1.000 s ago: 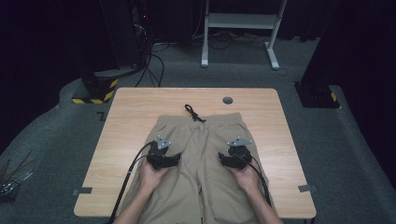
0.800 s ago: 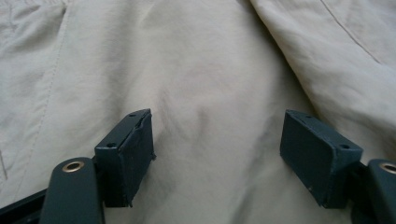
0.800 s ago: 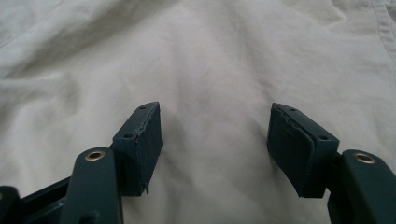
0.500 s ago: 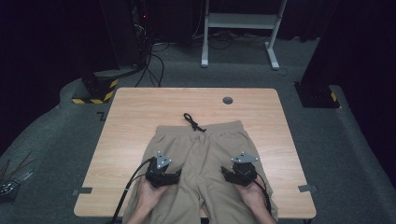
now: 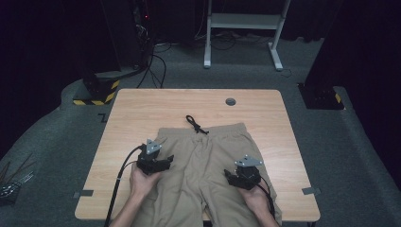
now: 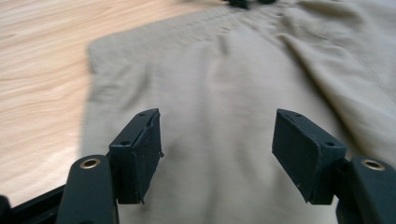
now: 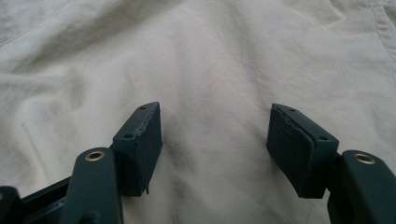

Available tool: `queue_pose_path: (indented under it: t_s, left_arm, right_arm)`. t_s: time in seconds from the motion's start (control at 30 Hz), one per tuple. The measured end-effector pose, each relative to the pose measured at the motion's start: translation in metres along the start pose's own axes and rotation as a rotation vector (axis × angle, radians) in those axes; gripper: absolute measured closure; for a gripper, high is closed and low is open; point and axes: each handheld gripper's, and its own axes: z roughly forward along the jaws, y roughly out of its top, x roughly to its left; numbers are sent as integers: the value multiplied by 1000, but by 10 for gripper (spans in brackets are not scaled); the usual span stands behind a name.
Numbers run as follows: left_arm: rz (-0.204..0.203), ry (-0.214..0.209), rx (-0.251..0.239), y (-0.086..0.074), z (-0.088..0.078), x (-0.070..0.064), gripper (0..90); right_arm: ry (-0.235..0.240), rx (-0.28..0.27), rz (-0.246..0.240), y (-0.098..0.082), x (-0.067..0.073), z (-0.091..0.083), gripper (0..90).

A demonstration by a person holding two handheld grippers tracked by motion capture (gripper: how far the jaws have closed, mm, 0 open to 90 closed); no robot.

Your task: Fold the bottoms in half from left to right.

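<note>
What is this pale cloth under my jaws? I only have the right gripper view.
Observer: In the high view it is a pair of khaki shorts spread flat on a wooden table, with the waistband on the far side from the person.
Operator: Where is the other gripper?
Observer: The left gripper is over the other leg of the shorts, close to its outer edge. Its jaws have just been closing a little but stand open, with cloth below them and nothing pinched.
Operator: Is anything else on the table?
Observer: A black drawstring lies knotted at the waistband, partly on the bare wood.
</note>
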Motion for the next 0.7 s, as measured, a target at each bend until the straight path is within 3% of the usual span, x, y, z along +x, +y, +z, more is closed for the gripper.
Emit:
queue_pose_path:
  t_s: [0.17, 0.3, 0.57, 0.7]
  left_arm:
    - [-14, 27, 19, 4, 5, 17, 327]
    - [-72, 22, 33, 1, 13, 35, 390]
    - [-103, 47, 35, -1, 21, 43, 472]
    - [-99, 61, 65, -4, 27, 45, 516]
  right_arm:
    - [0, 1, 2, 0, 0, 0, 357]
    - [0, 1, 1, 0, 0, 0, 357]
    - [0, 1, 1, 0, 0, 0, 357]
    - [0, -1, 1, 0, 0, 0, 357]
